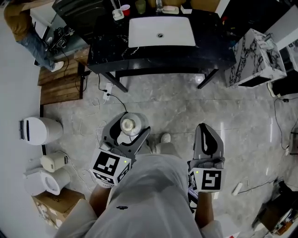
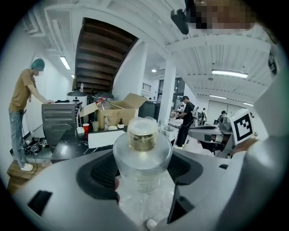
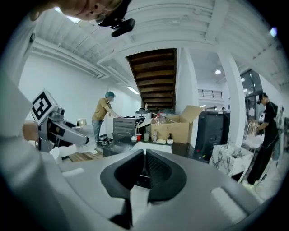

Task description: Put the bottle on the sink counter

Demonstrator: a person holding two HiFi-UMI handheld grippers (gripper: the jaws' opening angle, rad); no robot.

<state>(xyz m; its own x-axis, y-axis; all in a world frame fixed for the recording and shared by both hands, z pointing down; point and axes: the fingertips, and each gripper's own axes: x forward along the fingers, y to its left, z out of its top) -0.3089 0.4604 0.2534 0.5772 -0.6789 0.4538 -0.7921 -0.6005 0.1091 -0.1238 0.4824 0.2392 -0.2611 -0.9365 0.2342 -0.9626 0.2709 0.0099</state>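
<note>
A clear round bottle (image 1: 129, 124) with a pale cap stands upright between the jaws of my left gripper (image 1: 132, 125), held over the floor in front of me. In the left gripper view the bottle (image 2: 142, 149) fills the space between the dark pads, which press on its sides. My right gripper (image 1: 207, 132) hangs beside it to the right, its jaws closed together with nothing in them (image 3: 143, 155). The black sink counter (image 1: 214, 42) with its white basin (image 1: 160, 32) lies ahead at the top of the head view, well beyond both grippers.
A red cup (image 1: 125, 9) and small items line the counter's back edge. A person (image 1: 28, 32) works at the far left by a wooden pallet (image 1: 60, 83). A white bin (image 1: 39, 130), a cardboard box (image 1: 56, 204) and floor cables sit left; a marbled box (image 1: 256, 58) stands right.
</note>
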